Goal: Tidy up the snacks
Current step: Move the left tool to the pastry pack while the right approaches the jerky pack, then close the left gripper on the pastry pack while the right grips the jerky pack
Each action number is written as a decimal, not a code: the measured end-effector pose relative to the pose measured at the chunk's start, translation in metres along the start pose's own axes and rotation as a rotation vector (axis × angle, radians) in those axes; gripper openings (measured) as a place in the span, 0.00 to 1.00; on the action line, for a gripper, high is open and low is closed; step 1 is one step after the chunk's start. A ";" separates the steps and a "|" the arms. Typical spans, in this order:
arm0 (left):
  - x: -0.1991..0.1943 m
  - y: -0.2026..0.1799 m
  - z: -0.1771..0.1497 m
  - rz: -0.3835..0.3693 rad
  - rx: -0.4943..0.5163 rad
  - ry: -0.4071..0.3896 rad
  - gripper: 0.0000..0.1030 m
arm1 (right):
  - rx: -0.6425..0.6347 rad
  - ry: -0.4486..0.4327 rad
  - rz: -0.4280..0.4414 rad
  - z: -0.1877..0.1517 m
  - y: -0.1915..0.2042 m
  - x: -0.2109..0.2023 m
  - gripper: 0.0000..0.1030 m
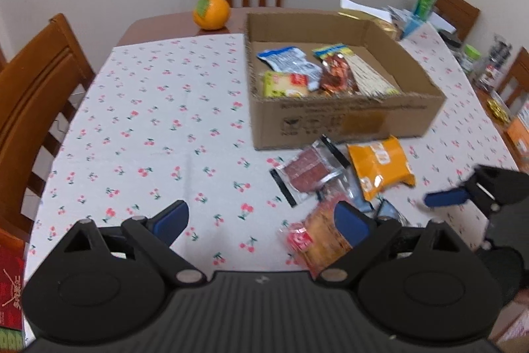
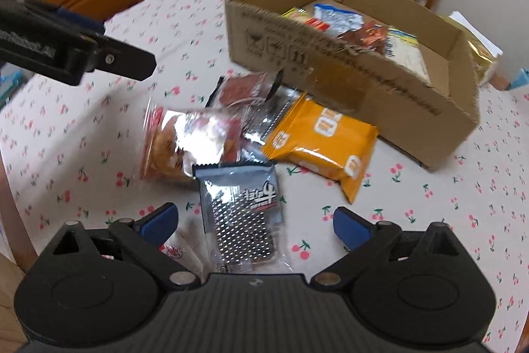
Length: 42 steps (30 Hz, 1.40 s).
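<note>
Both tongs stand apart and hold nothing: the left tongs [image 1: 261, 220] hover over the cherry-print tabletop [image 1: 148, 128], the right tongs [image 2: 256, 220] over a silver-blue packet [image 2: 243, 204]. More loose snacks lie just beside the cardboard box [image 1: 347, 121], which holds several packets.

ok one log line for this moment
left gripper: open, empty | right gripper: open over silver packet | orange packet outside box
</note>
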<state>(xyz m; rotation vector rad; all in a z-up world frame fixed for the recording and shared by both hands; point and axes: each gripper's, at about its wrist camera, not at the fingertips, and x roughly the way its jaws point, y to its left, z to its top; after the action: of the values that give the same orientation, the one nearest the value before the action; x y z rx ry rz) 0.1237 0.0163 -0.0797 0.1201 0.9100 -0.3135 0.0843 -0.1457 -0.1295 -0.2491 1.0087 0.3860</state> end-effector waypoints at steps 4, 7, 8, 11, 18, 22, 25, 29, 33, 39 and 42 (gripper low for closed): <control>0.003 -0.006 -0.005 -0.030 0.039 0.023 0.92 | 0.001 0.009 0.009 0.000 0.000 0.009 0.83; 0.004 -0.012 -0.008 -0.076 0.069 0.037 0.92 | 0.009 0.017 0.023 -0.002 -0.003 0.011 0.70; 0.005 -0.014 -0.008 -0.094 0.082 0.041 0.92 | 0.012 0.014 0.019 -0.002 -0.004 0.010 0.68; 0.008 -0.022 -0.009 -0.115 0.129 0.050 0.92 | 0.035 0.016 -0.002 -0.003 -0.010 0.009 0.61; 0.023 -0.039 -0.009 -0.136 0.240 0.082 0.92 | 0.150 0.035 -0.075 -0.009 -0.037 0.005 0.61; 0.035 -0.048 -0.012 -0.134 0.324 0.101 0.92 | 0.184 0.035 -0.083 -0.014 -0.044 0.004 0.66; 0.046 -0.052 -0.014 -0.137 0.372 0.121 0.92 | 0.201 0.038 -0.090 -0.016 -0.046 0.005 0.75; 0.062 -0.058 -0.017 -0.110 0.427 0.149 0.92 | 0.218 0.031 -0.091 -0.017 -0.046 0.007 0.80; 0.071 -0.054 -0.011 -0.111 0.401 0.147 0.92 | 0.220 0.032 -0.089 -0.016 -0.046 0.008 0.83; 0.078 -0.042 -0.002 -0.127 0.323 0.153 0.89 | 0.207 0.036 -0.093 -0.016 -0.043 0.009 0.86; 0.077 -0.038 -0.004 -0.147 0.293 0.162 0.83 | 0.196 0.037 -0.094 -0.017 -0.042 0.009 0.86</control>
<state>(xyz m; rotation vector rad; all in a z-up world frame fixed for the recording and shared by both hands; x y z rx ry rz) 0.1528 -0.0356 -0.1418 0.3536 1.0313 -0.5800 0.0938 -0.1882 -0.1449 -0.1267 1.0590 0.1964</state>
